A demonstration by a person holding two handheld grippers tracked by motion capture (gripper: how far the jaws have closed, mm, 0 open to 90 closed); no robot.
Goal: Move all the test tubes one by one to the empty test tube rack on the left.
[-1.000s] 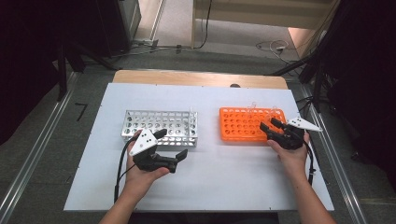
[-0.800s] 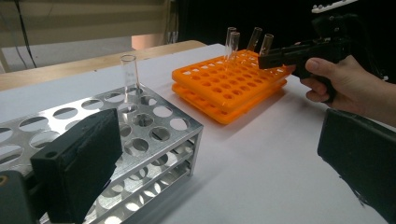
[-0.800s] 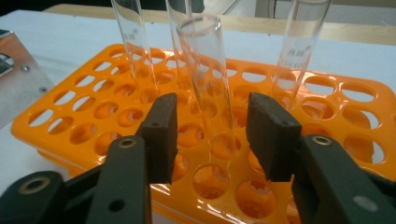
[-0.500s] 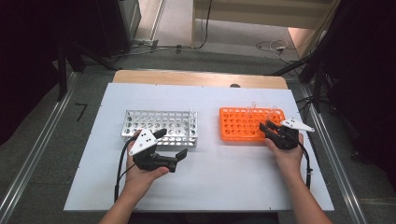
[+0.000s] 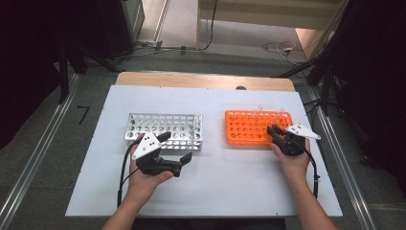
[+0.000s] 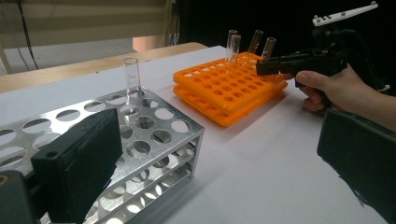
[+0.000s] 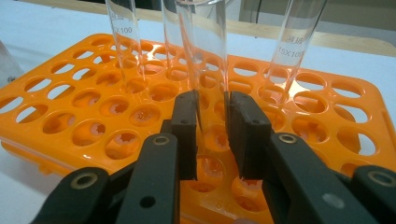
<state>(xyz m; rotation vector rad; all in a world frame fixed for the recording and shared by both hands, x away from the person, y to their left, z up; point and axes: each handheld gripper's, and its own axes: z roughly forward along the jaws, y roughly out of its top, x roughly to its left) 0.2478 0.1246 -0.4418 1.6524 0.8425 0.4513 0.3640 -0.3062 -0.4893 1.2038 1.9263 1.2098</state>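
An orange tube rack (image 5: 249, 127) stands right of centre, with several clear glass test tubes upright at its far right end. My right gripper (image 5: 274, 130) sits at that end. In the right gripper view its jaws have just been closing and now press both sides of one upright test tube (image 7: 211, 60), so the gripper (image 7: 212, 126) is shut on it. Two other tubes (image 7: 123, 37) (image 7: 294, 42) stand behind. My left gripper (image 5: 176, 147) rests open and holds nothing, just in front of a metal rack (image 5: 165, 127). One tube (image 6: 131, 77) stands in that rack's far corner.
The white board (image 5: 215, 191) has free room in front of both racks and between them. A wooden table edge (image 5: 201, 79) runs behind it. Metal rails (image 5: 342, 158) flank the board left and right. Cables trail from both grippers toward the person.
The right gripper's jaws have drawn together at the orange rack's right end, and the hand shifted slightly toward the rack. The left hand and gripper have stayed put.
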